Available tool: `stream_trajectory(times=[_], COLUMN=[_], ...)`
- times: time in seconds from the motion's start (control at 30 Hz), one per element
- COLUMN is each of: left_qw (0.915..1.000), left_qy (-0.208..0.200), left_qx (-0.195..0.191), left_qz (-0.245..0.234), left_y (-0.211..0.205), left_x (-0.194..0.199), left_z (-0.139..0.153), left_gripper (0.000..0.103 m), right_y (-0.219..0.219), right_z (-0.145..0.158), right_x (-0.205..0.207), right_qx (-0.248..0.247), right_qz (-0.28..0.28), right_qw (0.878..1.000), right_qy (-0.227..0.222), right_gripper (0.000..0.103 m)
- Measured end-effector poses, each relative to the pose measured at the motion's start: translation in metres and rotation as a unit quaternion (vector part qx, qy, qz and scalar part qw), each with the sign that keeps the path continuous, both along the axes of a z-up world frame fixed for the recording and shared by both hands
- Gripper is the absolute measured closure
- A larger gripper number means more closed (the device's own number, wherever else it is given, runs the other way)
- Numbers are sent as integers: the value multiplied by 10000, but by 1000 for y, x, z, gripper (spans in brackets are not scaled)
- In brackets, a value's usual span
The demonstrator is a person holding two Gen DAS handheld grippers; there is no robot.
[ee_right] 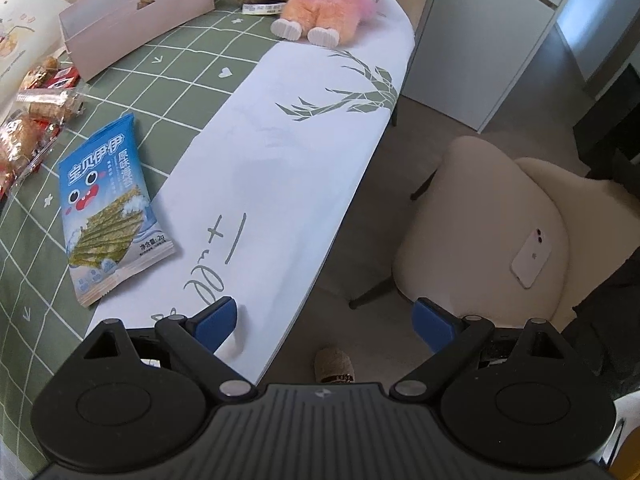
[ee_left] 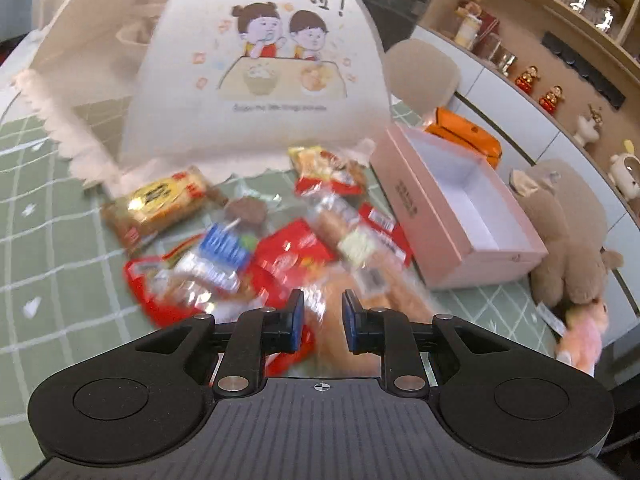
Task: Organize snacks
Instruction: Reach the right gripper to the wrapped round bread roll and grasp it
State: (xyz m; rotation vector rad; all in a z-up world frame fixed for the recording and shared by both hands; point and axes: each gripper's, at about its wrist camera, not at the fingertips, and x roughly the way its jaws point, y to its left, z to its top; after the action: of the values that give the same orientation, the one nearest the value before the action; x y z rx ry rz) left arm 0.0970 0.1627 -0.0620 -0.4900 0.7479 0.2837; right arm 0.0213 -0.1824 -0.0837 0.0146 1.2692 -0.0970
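Snacks (ee_left: pixel 256 248) lie heaped on the green checked tablecloth (ee_left: pixel 60 240) at the centre of the left wrist view; the frame is blurred, so an exact count is not possible, but roughly eight to ten wrapped packets can be made out, among them one yellow packet (ee_left: pixel 160 200) at ten o'clock of the heap and several red ones; one blue seaweed packet (ee_right: pixel 108 208) lies apart from the pile, at nine o'clock in the right wrist view, its lower corner over the white paper sheet (ee_right: pixel 280 160).

One pink box (ee_left: pixel 460 208), open, with its white interior showing, stands at three o'clock of the heap, just beside it.

Surroundings: one white mesh food cover (ee_left: pixel 256 72) at twelve o'clock, close behind the pile; one brown plush toy (ee_left: pixel 568 232) and one pink plush toy (ee_right: pixel 328 0) beyond the box; one orange pouch (ee_left: pixel 464 136) behind the box; one phone (ee_right: pixel 532 256) on a cream chair (ee_right: pixel 480 220) off the table edge.

Left gripper (ee_left: pixel 323 316): jaws a narrow gap apart, nothing clamped, hanging over the near edge of the heap; right gripper (ee_right: pixel 324 320): jaws wide apart, empty, over the table edge.
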Motion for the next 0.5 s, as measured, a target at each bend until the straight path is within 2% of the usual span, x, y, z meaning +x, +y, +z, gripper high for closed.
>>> stream_trajectory(times=[0.03, 0.1, 0.17, 0.2, 0.3, 0.37, 0.43, 0.5], left_qw=[9999, 9957, 9855, 9810, 9719, 9687, 9724, 9810], left_qy=[14, 210, 290, 321, 438, 518, 648, 649], left_qx=[112, 698, 1378, 1542, 1461, 1267, 988, 602], left_qz=[-131, -576, -949, -1130, -1795, -2073, -2013, -1728], left_y=[-5, -26, -45, -52, -63, -61, -53, -33], left_x=[6, 21, 24, 24, 11, -1, -9, -20], left_z=[-1, -6, -7, -7, -7, -8, -8, -1], left_gripper=[80, 76, 74, 73, 72, 71, 70, 71], right_y=[0, 1, 1, 1, 6, 16, 33, 59], right_z=[0, 3, 10, 15, 29, 35, 38, 38], right_x=[-1, -1, 1, 4, 19, 36, 51, 67], right_qx=[-37, -96, -97, -101, 9, 229, 481, 755], right_qz=[37, 150, 303, 403, 836, 1282, 1824, 2541], right_qw=[10000, 9998, 9992, 9984, 9943, 9882, 9781, 9601], right_qy=[-24, -111, -261, -373, -662, -802, -884, -894], right_gripper=[8, 8, 8, 8, 8, 8, 8, 8])
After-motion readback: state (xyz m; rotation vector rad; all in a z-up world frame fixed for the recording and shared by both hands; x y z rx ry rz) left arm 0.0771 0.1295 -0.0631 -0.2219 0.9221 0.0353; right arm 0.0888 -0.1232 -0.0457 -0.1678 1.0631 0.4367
